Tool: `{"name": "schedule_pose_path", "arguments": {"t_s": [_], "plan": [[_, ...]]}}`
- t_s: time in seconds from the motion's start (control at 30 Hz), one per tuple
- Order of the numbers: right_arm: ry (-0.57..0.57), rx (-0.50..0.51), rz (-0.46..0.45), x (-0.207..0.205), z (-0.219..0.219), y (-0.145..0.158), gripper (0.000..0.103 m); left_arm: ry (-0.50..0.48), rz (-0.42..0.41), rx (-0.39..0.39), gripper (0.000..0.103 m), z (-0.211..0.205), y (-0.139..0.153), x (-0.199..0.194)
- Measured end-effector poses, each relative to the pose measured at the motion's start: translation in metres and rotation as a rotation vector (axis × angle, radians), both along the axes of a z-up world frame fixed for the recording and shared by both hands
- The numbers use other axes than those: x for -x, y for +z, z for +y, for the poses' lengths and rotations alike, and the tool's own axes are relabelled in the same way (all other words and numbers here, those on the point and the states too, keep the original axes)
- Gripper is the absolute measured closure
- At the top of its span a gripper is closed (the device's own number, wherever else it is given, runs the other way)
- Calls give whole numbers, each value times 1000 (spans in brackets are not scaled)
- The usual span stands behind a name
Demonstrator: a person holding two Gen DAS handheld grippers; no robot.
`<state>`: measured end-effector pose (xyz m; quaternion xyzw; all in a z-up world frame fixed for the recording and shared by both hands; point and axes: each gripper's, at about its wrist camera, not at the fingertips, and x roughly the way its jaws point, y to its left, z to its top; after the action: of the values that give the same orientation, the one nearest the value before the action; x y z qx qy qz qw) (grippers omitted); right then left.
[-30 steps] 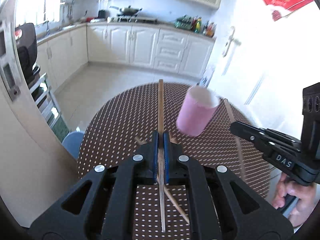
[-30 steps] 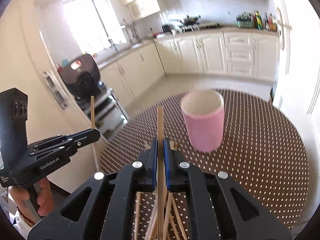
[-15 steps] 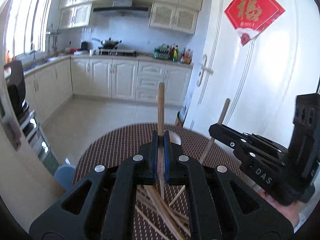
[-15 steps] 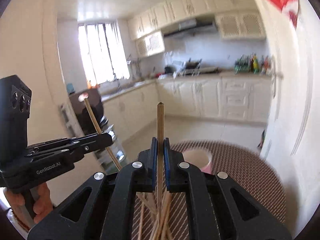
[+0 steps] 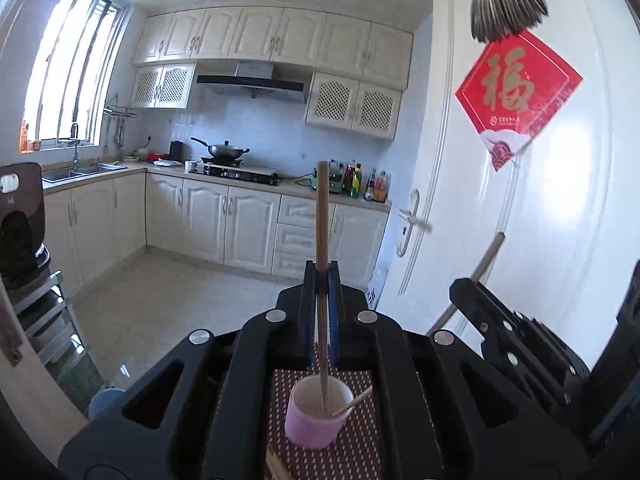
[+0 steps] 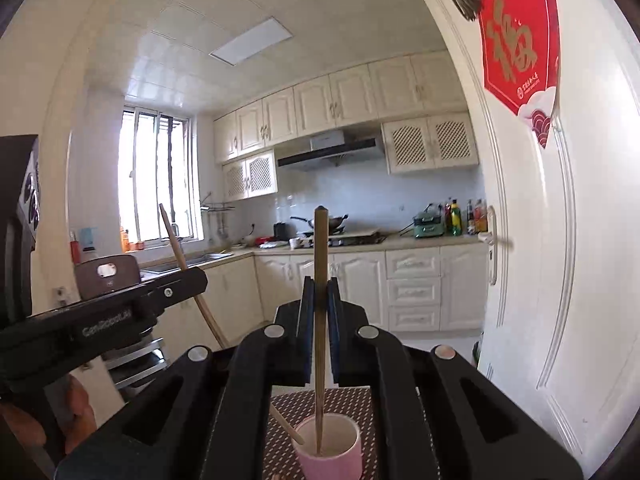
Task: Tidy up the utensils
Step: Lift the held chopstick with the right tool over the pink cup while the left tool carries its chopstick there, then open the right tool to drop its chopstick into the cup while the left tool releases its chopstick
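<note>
My left gripper (image 5: 321, 276) is shut on a wooden chopstick (image 5: 321, 216) held upright; its lower tip sits inside the pink cup (image 5: 316, 420) on the dotted table mat (image 5: 360, 456). My right gripper (image 6: 320, 292) is shut on another chopstick (image 6: 319, 264), also upright, with its lower end inside the same pink cup (image 6: 332, 460). Each gripper shows in the other's view: the right one (image 5: 460, 292) at the right, the left one (image 6: 200, 276) at the left. Both chopsticks cross in the cup.
Loose chopsticks (image 5: 274, 466) lie on the mat just before the cup. A white door (image 5: 500, 220) stands close on the right. Kitchen cabinets (image 5: 224, 224) and a floor lie beyond the table. A dark appliance on a rack (image 5: 20, 224) is at the left.
Both grippers tilted up and lifted their chopsticks from level to upright, moving over the cup. The lower tips now sit inside the cup.
</note>
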<state>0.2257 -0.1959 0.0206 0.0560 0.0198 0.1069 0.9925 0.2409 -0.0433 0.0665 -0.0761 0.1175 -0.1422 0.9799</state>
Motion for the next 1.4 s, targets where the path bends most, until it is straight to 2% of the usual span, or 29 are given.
{"name": "schedule_pose_path", "arguments": {"t_s": [0.1,0.2,0.4,0.73,0.87,0.97,1.03,1.13,1.27,1.4], "plan": [[0,-10,19,-12,-7,-8,98,7,18,-11,97,-4,-16,-16],[-3,-8,50,-22,-9,-15,98,-2,73,-29,97,-8,-36,-30],[4,-10,116,-32,-10,-36,98,-23,142,-76,97,-14,-65,-40],[28,-31,252,-42,-7,-57,98,-29,206,-125,96,-21,-80,-44],[28,-30,274,-41,-6,-60,96,-28,241,-126,95,-21,-83,-44],[28,-43,280,-37,-8,-57,95,-26,265,-125,79,-20,-84,-44],[30,-49,282,-36,-9,-55,95,-23,261,-121,50,-19,-84,-41],[23,-54,293,-33,-10,-53,94,-28,249,-119,50,-17,-82,-33],[15,-70,292,-27,-15,-49,79,-15,253,-113,50,-12,-79,-28],[12,-74,284,-18,-17,-46,70,-2,255,-115,42,-6,-75,-19]]}}
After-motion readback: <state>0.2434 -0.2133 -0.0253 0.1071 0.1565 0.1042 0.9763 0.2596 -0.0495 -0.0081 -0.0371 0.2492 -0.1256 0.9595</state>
